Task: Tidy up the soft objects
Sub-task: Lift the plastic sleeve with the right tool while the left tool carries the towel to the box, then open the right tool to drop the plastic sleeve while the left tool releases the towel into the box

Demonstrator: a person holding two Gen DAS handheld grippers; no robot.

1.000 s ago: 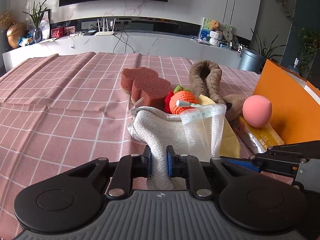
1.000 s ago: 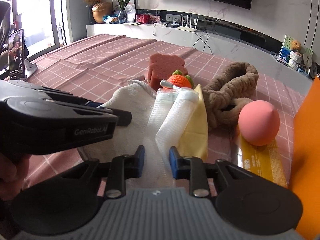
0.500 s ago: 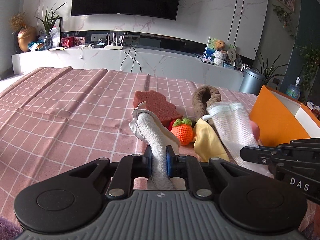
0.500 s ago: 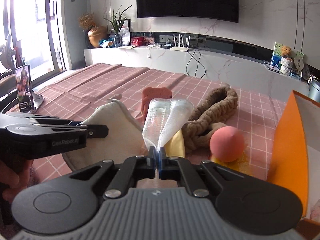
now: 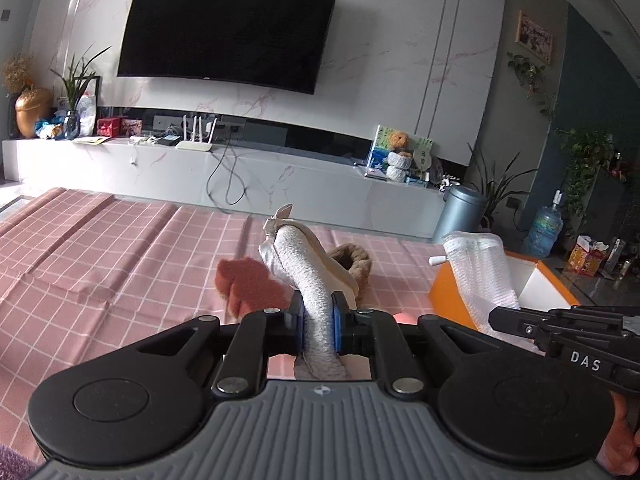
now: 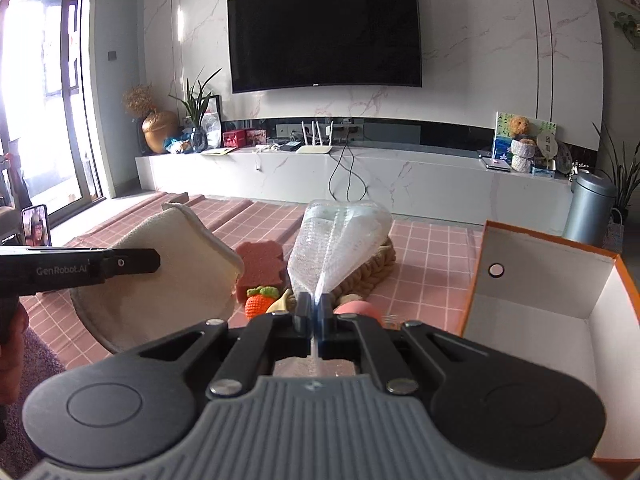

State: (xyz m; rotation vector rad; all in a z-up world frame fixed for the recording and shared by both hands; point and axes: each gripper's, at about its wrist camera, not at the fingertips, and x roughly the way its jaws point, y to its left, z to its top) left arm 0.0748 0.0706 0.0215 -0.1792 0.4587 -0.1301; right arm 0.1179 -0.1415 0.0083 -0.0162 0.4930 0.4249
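My left gripper [image 5: 316,326] is shut on a cream towel cloth [image 5: 308,276], held up above the pink checked tablecloth [image 5: 100,264]; the cloth also shows in the right wrist view [image 6: 160,276]. My right gripper [image 6: 315,314] is shut on a clear bubble-wrap bag [image 6: 336,248], also lifted; the bag shows in the left wrist view [image 5: 480,272]. On the table lie a red sponge [image 6: 262,266], a crocheted orange carrot [image 6: 260,304], a brown plush band [image 6: 372,270] and a pink ball [image 6: 356,308].
An open orange box with a white inside [image 6: 560,304] stands at the right, beside my right gripper. A yellow cloth tip [image 6: 282,304] shows by the carrot. A white TV cabinet [image 6: 360,176] runs behind the table. A phone on a stand [image 6: 36,226] is far left.
Both grippers rose from the pile, carrying the towel cloth and the bubble-wrap bag up. The right gripper closed on the bag. The orange box's inside has come into view.
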